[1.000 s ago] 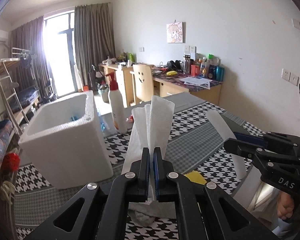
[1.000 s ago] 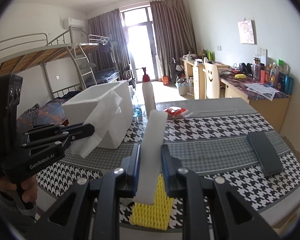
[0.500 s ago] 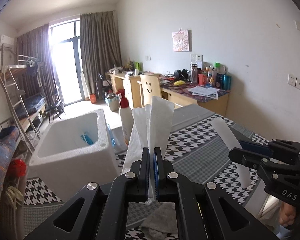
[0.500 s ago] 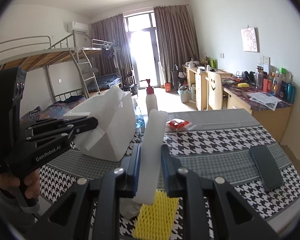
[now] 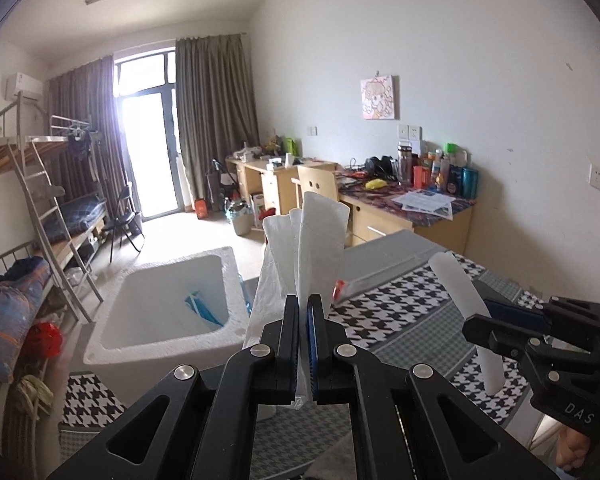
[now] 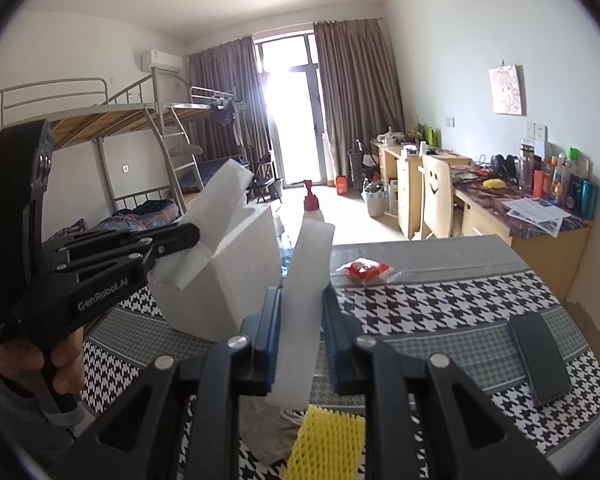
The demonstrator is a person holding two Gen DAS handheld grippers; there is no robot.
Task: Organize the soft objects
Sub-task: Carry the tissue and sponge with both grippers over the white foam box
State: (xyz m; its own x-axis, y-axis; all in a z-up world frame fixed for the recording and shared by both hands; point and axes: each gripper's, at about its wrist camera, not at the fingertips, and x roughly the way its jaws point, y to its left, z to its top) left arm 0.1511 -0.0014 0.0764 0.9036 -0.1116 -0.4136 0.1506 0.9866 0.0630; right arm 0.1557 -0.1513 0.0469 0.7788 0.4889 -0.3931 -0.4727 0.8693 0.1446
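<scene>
1. Left gripper [image 5: 303, 344], jaws pressed fully together, pinches a folded white paper towel [image 5: 312, 248] that fans upward above the fingers.
2. Right gripper [image 6: 298, 336], jaws only narrowly parted, clamps a white foam strip [image 6: 300, 300] that stands nearly upright between the blue pads.
3. Both soft items hang in the air over the houndstooth-patterned table [image 6: 440, 300], beside the open white polystyrene box [image 5: 168, 304], which holds something blue and white.
4. Judged from this, the carry step is in hand: each piece is lifted but not yet stowed. The next move likely calls for swinging over the box's opening and releasing.
5. Both tools point slightly downward across the table; a hand [image 6: 40, 364] grips the left tool's handle at the right camera's edge.
6. Yellow foam netting [image 6: 328, 440] and a grey cloth [image 6: 260, 432] remain on the table.
</scene>
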